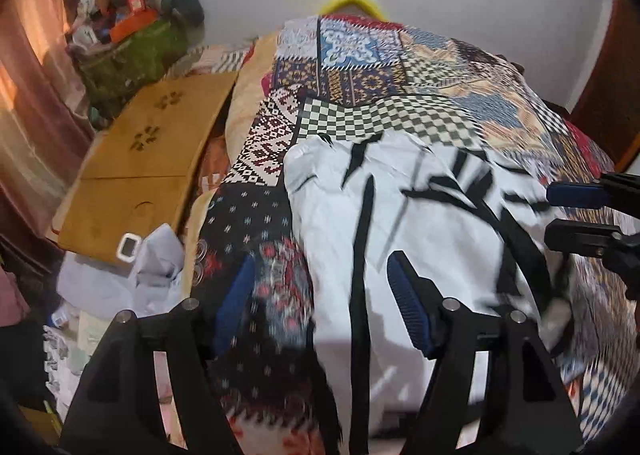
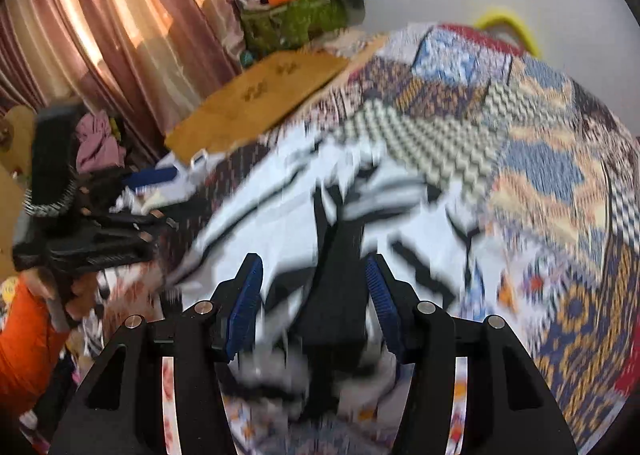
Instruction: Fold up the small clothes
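White garment (image 1: 420, 223) with black stripes is spread on the bed (image 1: 360, 95), long axis running away from both cameras. Left gripper (image 1: 324, 295) jaws are apart over its left edge; right gripper (image 2: 314, 297) jaws are apart, straddling its near end, so it is judged nearer.

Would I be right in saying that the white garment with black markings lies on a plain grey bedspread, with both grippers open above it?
Not quite: the bedspread is a multicoloured patchwork print, not plain grey, as the left wrist view shows. The white garment does lie on it, with the left gripper and right gripper open above.
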Available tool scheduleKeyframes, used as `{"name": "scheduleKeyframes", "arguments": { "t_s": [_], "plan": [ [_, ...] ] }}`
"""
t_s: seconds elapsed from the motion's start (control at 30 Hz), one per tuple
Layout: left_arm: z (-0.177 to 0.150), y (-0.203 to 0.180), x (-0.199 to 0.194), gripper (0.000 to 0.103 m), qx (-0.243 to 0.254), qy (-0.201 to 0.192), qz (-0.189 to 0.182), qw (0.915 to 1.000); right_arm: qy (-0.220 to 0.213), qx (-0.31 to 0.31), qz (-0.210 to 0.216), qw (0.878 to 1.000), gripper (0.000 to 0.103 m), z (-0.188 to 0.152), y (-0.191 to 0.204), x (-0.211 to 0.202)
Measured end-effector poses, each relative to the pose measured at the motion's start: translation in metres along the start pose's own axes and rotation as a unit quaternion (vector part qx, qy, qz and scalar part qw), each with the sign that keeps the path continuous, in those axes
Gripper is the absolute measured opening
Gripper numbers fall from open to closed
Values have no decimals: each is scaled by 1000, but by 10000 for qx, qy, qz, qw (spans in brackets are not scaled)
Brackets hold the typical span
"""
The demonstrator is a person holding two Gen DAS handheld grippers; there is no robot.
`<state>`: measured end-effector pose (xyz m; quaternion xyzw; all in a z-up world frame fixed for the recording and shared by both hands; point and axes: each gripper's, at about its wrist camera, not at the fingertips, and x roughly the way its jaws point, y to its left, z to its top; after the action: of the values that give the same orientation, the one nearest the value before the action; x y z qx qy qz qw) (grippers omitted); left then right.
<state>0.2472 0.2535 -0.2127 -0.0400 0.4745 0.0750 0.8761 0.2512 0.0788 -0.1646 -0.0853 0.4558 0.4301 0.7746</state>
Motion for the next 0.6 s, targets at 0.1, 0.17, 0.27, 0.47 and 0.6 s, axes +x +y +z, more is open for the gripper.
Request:
{"name": "scheduleKeyframes", "arguments": {
  "t_s": [0.1,0.17,0.27,0.47,0.6],
  "plan": [
    [16,4,27,68,-93,218,-27,9997,24,-144,-156,9998,50,26,0,29],
    [24,5,49,68,-52,352,-13,9994,144,-274,-277,9991,50,38,-3,51],
    [27,6,85,68,-14,633,199,9978,518,-416,-512,9965,50,49,-10,82],
    [26,20,105,74,-294,695,-6,9971,1009,-393,-650,9920,50,41,-43,106],
    [27,21,89,73,-253,628,269,9973,735,2,-669,9951,50,33,-55,76]
  ]
}}
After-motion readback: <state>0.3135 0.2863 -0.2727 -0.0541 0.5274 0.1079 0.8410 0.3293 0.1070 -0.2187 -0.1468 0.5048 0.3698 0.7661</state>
